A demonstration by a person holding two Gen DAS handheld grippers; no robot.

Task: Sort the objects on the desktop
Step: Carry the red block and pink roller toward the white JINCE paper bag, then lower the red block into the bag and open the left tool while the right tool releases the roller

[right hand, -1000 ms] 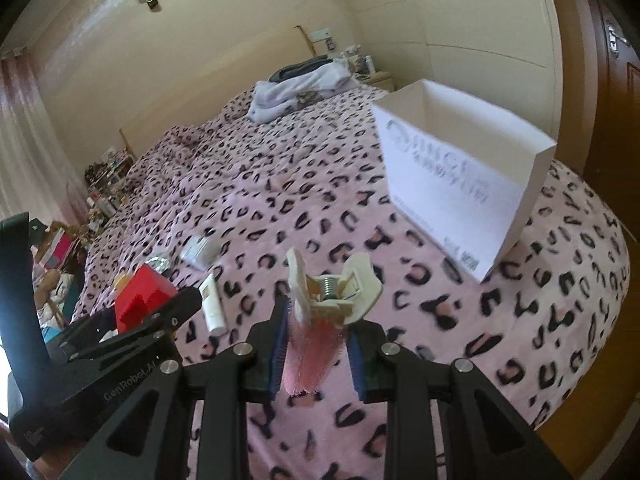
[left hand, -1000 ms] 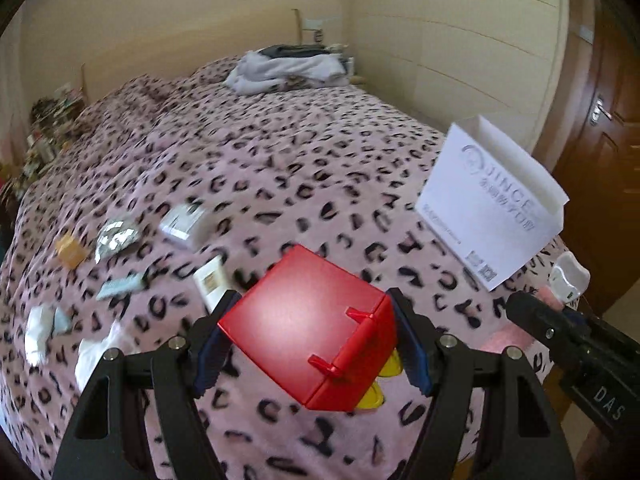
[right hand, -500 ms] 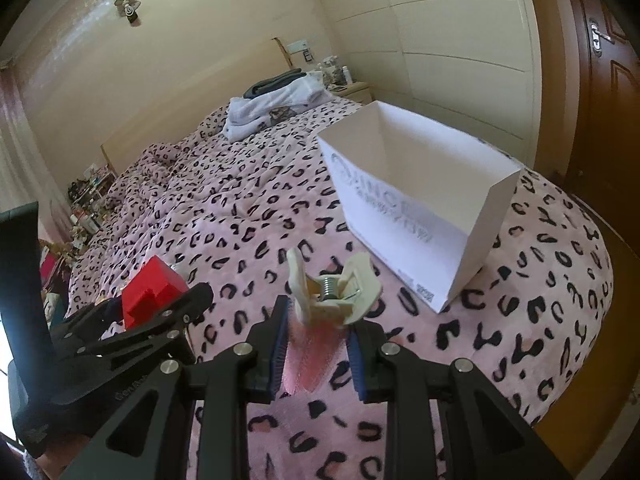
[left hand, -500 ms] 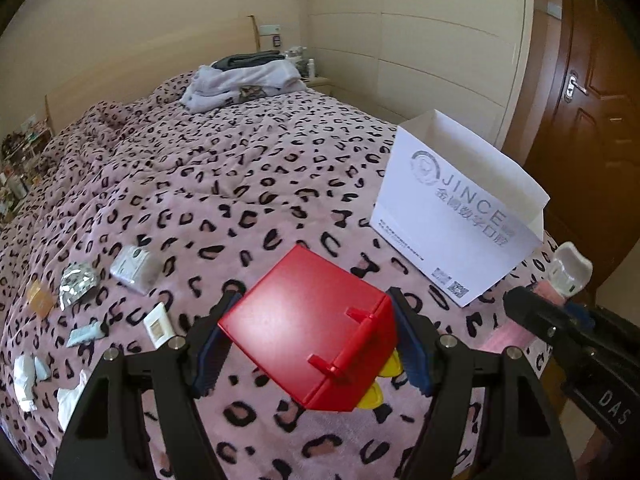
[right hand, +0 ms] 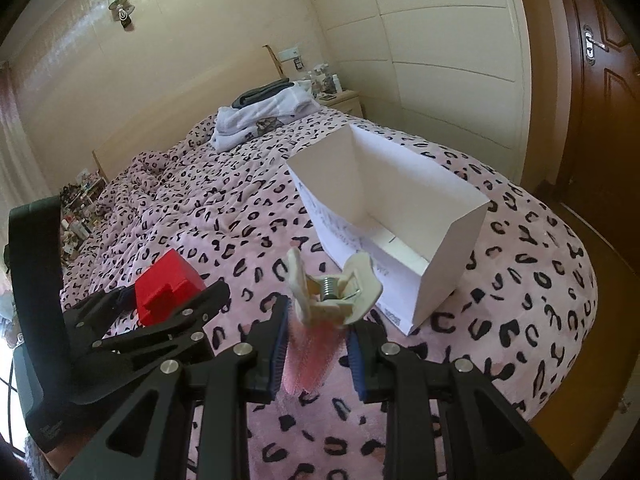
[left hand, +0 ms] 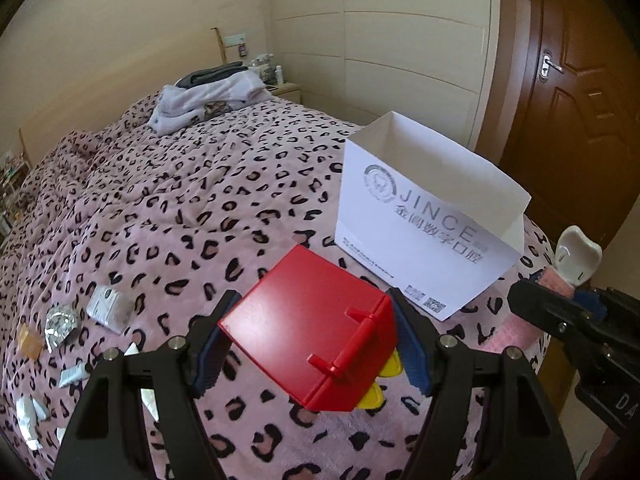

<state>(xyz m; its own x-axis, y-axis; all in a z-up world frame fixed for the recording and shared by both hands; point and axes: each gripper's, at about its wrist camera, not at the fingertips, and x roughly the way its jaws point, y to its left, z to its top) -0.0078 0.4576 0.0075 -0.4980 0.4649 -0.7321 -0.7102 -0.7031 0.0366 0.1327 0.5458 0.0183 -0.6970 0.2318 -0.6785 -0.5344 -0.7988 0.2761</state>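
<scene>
My left gripper (left hand: 312, 340) is shut on a red plastic box (left hand: 316, 328) with yellow parts beneath, held above the leopard-print bed. It also shows at the left of the right wrist view (right hand: 164, 280). My right gripper (right hand: 316, 344) is shut on a pink pouch with a cream spring clip (right hand: 332, 288), held just short of the open white paper bag (right hand: 400, 216). The bag, printed JINCE (left hand: 424, 220), stands upright near the bed's right edge. Its inside looks empty.
Several small packets and a foil wrapper (left hand: 60, 320) lie on the bed at the left. Folded clothes (left hand: 208, 96) sit at the head of the bed. A brown door (left hand: 580, 80) and the bed's edge are at the right.
Both grippers have risen and moved toward the white bag with their loads. The bag now looks larger and its open top shows in the right wrist view.
</scene>
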